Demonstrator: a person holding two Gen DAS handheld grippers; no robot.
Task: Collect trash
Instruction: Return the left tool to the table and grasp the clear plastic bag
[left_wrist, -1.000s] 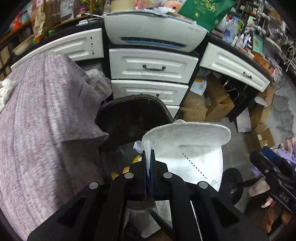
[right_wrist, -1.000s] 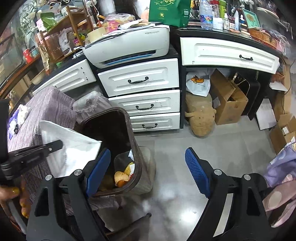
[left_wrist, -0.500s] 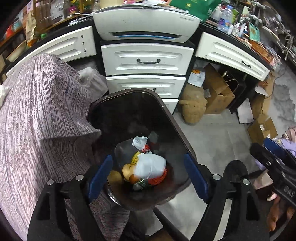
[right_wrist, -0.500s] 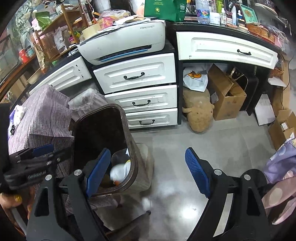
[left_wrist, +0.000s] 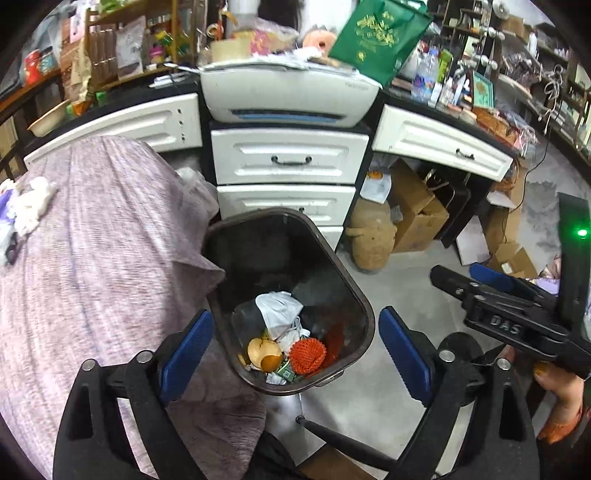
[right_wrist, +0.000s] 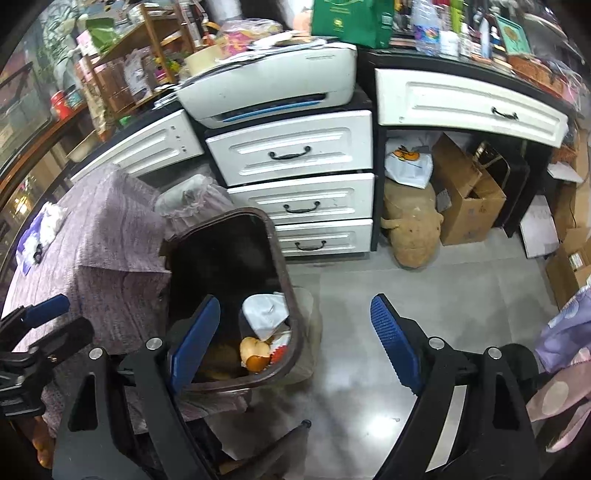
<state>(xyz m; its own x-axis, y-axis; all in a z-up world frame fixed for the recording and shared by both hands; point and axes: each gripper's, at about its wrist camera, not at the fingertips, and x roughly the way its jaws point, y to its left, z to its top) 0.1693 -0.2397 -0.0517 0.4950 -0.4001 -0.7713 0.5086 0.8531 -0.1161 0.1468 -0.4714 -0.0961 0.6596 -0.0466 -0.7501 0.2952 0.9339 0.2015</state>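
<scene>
A cluttered room with white drawers (left_wrist: 288, 158) and a grey floor. In the left wrist view, the left gripper (left_wrist: 295, 350), jaws just opened and empty, hangs over the brown bin (left_wrist: 354, 295); the white mask (left_wrist: 279, 308) lies inside on the scraps. In the right wrist view, the right gripper (right_wrist: 295, 332) stands spread and empty beside the bin, waiting.

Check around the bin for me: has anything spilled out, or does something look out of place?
Nothing has spilled: the white mask lies inside the bin on the peels and the orange net. One oddity: a plush toy lies on the floor against the drawers. Both the left gripper and the right gripper hold nothing.
</scene>
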